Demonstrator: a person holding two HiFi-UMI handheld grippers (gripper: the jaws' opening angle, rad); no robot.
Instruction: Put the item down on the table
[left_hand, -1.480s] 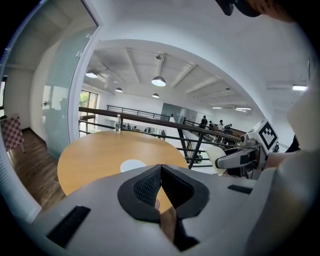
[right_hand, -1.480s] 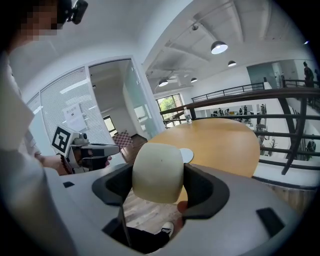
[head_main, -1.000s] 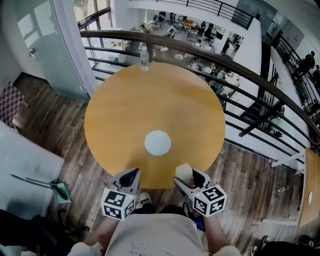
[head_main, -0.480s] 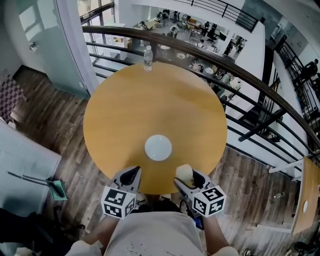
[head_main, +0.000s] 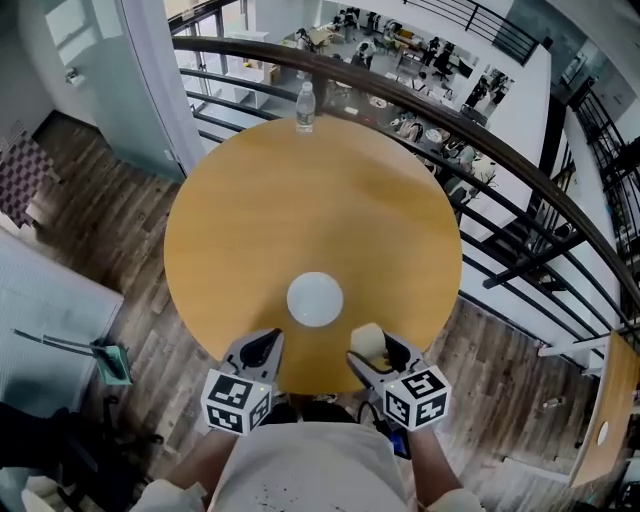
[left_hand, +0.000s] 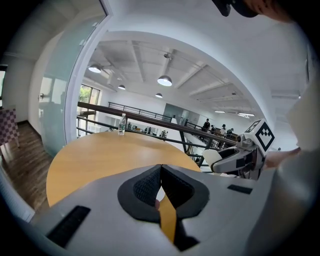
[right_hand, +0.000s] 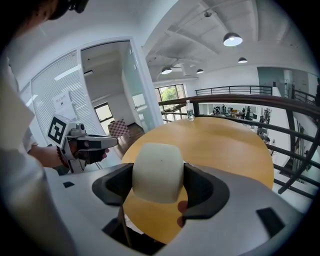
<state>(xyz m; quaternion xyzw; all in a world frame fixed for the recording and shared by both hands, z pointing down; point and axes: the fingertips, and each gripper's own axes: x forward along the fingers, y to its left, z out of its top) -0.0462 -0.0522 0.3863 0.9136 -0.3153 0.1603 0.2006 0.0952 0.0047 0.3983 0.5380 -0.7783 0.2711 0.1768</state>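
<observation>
Cream-white and soft-looking, the block (right_hand: 157, 172) clamped between the right tongs (head_main: 371, 347), lower right of centre in the head view, over the near rim of the round wooden table (head_main: 310, 190) and apparently held above the top, not resting on it. Left tongs (left_hand: 160, 174) pressed together on nothing, lower left of centre, by the same rim

For a clean set-down, judging from here:
- Carry the block a little further in over the wood, towards frame centre, clear of the edge and of the white disc (head_main: 315, 299) lying just up and left of it
- Lower until the underside meets the top flat, not on a corner
- Ease the squeeze only then, and slowly: probably springy under the pads, so apt to cling or hop
- Draw straight back towards the bottom of the frame without brushing it
- Keep the left tongs parked, out of the way

No trouble expected from the bottle (head_main: 305, 107) at the far rim, top of the frame, well apart
</observation>
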